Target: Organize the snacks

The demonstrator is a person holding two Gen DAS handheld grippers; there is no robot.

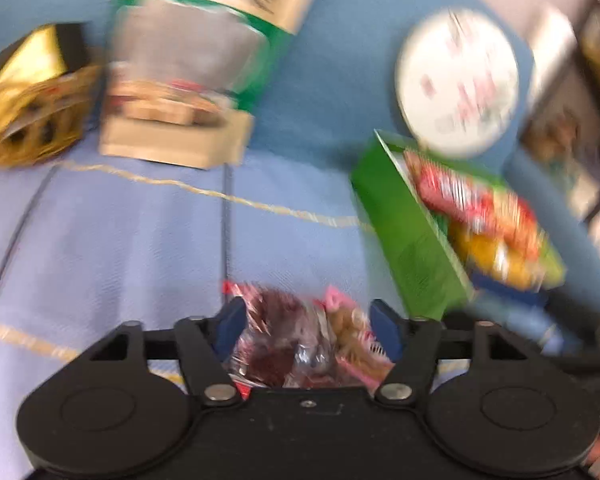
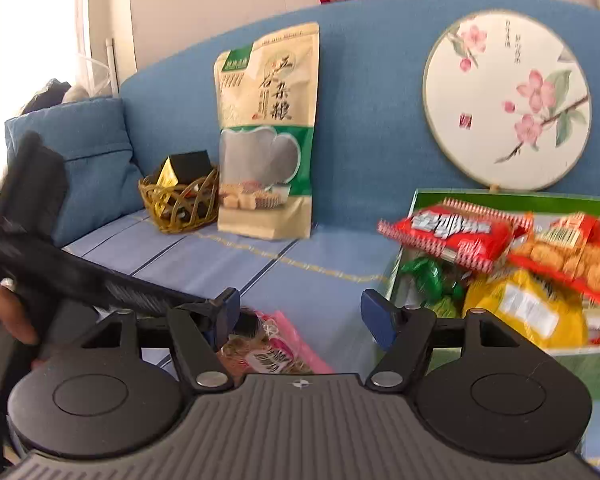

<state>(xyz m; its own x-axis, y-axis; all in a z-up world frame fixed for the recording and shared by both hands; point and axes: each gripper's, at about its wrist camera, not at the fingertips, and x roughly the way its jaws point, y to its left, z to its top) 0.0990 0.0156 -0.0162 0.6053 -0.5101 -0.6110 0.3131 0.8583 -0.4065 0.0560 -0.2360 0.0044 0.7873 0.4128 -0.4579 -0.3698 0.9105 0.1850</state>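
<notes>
My left gripper hangs low over the blue sofa seat, jaws wide. Between its blue pads lie a clear packet of dark red snacks and a pink packet; no pad is visibly pressing on them. To the right a green box holds several snack packets. In the right wrist view my right gripper stands open and empty above the seat, the pink packet just below its left finger. The green box beside it holds a red packet, a yellow one and a biscuit packet.
A tall beige grain pouch leans on the sofa back, with a wicker basket to its left. A round flower-painted fan stands behind the box. A blue cushion fills the left corner. A hand holds the left gripper's black body.
</notes>
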